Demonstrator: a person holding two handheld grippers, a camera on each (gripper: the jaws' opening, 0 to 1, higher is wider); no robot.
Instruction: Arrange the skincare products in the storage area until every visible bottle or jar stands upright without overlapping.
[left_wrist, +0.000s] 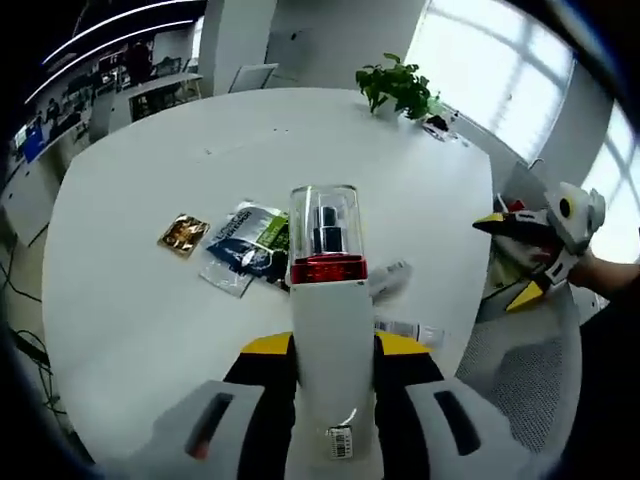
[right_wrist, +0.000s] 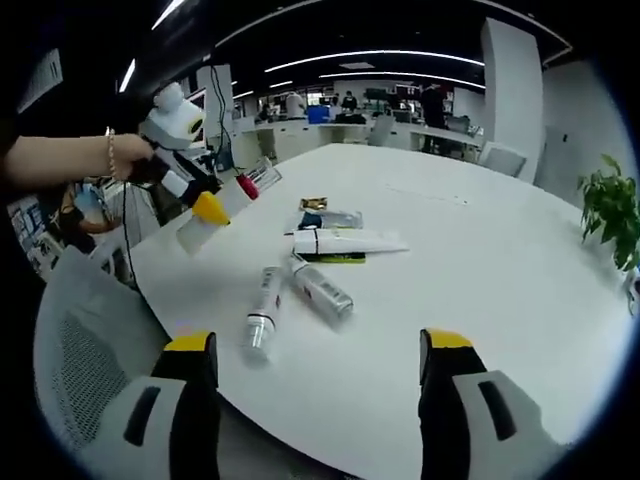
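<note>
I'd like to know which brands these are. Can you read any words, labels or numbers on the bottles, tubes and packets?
None can be read.
White pump bottle held in the left gripper: barcode sticker near its base, digits too small.
Blue-and-green sachets: print blurred.
Gold sachet: print blurred.
White tube: no legible text.
Two lying bottles: labels too small.
</note>
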